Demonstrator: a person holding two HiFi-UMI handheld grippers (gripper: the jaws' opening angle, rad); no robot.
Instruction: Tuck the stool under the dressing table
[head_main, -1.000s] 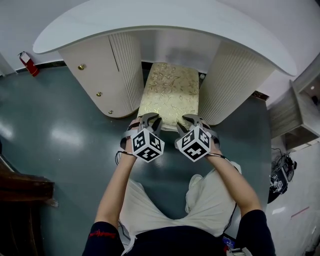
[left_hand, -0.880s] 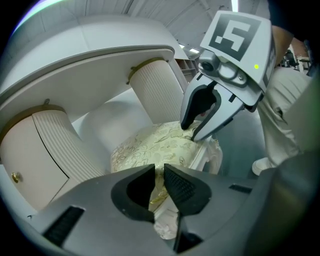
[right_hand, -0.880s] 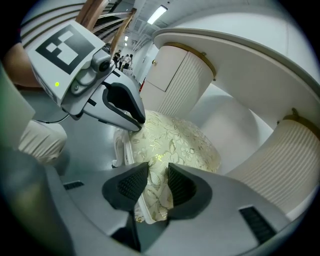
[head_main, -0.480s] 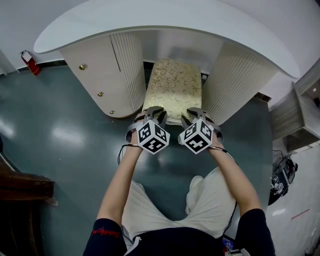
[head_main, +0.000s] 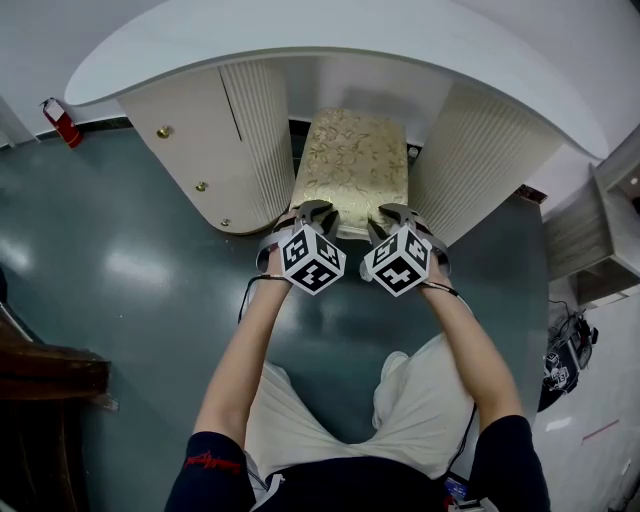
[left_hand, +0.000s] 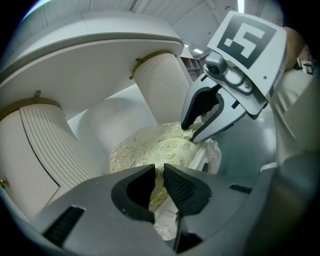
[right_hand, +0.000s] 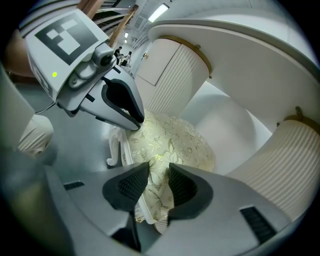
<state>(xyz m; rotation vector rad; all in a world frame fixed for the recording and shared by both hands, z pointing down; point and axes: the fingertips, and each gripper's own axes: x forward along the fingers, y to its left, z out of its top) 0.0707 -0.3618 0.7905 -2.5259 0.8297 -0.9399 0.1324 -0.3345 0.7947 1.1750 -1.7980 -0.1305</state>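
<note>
While left tool (head_main: 318, 211) and right tool (head_main: 397, 213) clamp its end, stool (head_main: 355, 165) runs lengthwise away.

I have slid the stool (head_main: 352, 170) further under the dressing table (head_main: 300, 40); left gripper (head_main: 313, 213) and right gripper (head_main: 394, 216) advanced with it.
</note>
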